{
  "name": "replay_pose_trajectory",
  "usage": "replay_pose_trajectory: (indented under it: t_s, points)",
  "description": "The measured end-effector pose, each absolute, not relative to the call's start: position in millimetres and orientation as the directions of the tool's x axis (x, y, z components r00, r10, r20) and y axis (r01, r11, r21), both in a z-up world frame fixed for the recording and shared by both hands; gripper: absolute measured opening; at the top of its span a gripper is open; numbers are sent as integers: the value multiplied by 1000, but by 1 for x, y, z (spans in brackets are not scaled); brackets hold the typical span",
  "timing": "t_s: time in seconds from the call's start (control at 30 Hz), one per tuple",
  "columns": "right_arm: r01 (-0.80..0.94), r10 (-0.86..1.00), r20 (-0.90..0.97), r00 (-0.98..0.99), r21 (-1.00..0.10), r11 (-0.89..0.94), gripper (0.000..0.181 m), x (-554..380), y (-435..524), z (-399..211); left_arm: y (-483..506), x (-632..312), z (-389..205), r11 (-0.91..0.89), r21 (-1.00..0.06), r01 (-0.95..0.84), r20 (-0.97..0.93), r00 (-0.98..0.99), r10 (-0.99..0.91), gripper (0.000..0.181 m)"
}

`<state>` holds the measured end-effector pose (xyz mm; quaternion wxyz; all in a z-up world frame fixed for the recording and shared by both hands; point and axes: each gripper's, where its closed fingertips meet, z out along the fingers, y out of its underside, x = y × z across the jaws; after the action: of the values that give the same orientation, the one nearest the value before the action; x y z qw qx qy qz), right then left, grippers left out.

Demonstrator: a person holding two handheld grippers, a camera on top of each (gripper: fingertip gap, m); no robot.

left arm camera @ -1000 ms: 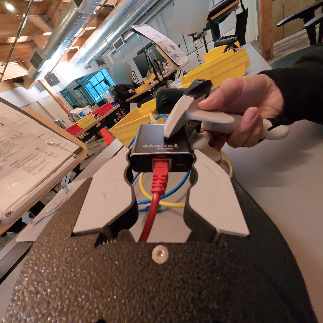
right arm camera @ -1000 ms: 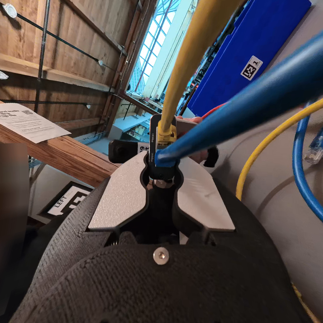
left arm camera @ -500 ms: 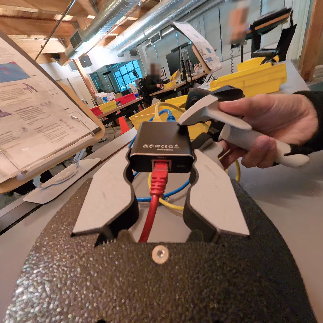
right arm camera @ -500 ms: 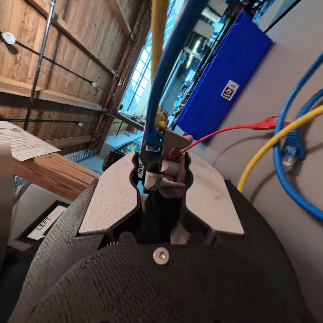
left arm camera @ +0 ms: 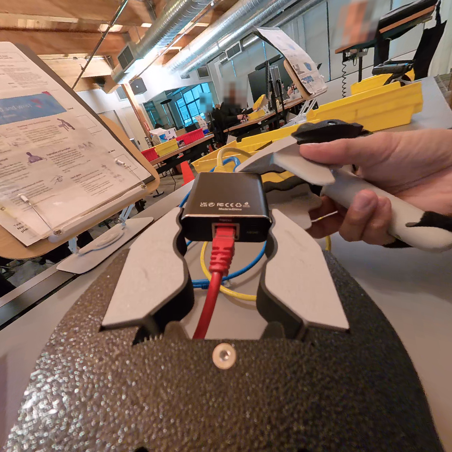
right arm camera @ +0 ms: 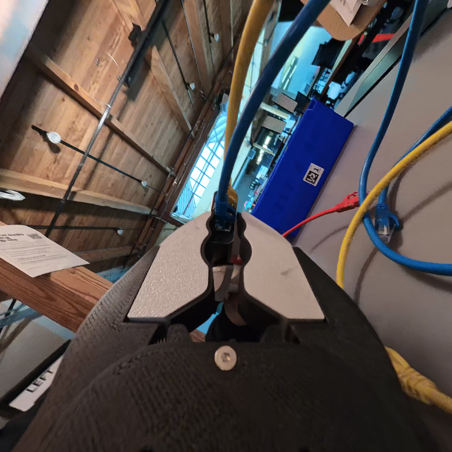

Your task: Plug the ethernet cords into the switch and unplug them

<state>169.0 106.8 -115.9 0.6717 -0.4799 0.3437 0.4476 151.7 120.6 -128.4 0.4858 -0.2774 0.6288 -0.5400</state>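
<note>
In the left wrist view, a document stand (left arm camera: 73, 151) is standing off to the left of the fingers on the grey counter (left arm camera: 391, 281). The left gripper (left arm camera: 225, 220) is clamping the black switch (left arm camera: 226, 195) by its two sides, its fingers pressing against the housing. A red cord (left arm camera: 215, 281) is sitting plugged into the near port and running back between the fingers. Beneath the fingers, loops of the yellow cord (left arm camera: 234, 292) and blue cord (left arm camera: 244, 269) are lying on the counter. To the right, a hand (left arm camera: 381, 178) is holding the right gripper (left arm camera: 274, 181), which is reaching in at the far end of the switch; yellow bins (left arm camera: 367, 107) are sitting beyond it.

In the right wrist view, a wooden beam (right arm camera: 56, 288) with a sheet of paper on it is lying left of the fingers. The fingers of the right gripper (right arm camera: 223, 227) are standing nearly together around the blue cord's plug (right arm camera: 222, 208) at the switch (right arm camera: 220, 234); whether they are actually pinching it I cannot tell. The yellow cord (right arm camera: 238, 85) is rising just behind the blue cord (right arm camera: 256, 80). To the right, a blue bin (right arm camera: 300, 171) is resting on the counter (right arm camera: 415, 318), with the red cord's (right arm camera: 318, 216) loose end beside it.
</note>
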Motion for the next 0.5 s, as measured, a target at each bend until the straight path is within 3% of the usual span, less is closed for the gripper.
replay_pose_trajectory:
  t_s: [0.5]
  points:
    - [-931,275,-895,351,-301,206,14,170,101,-124,114,151,-134,344,-920,186,-387,-317,-866,62]
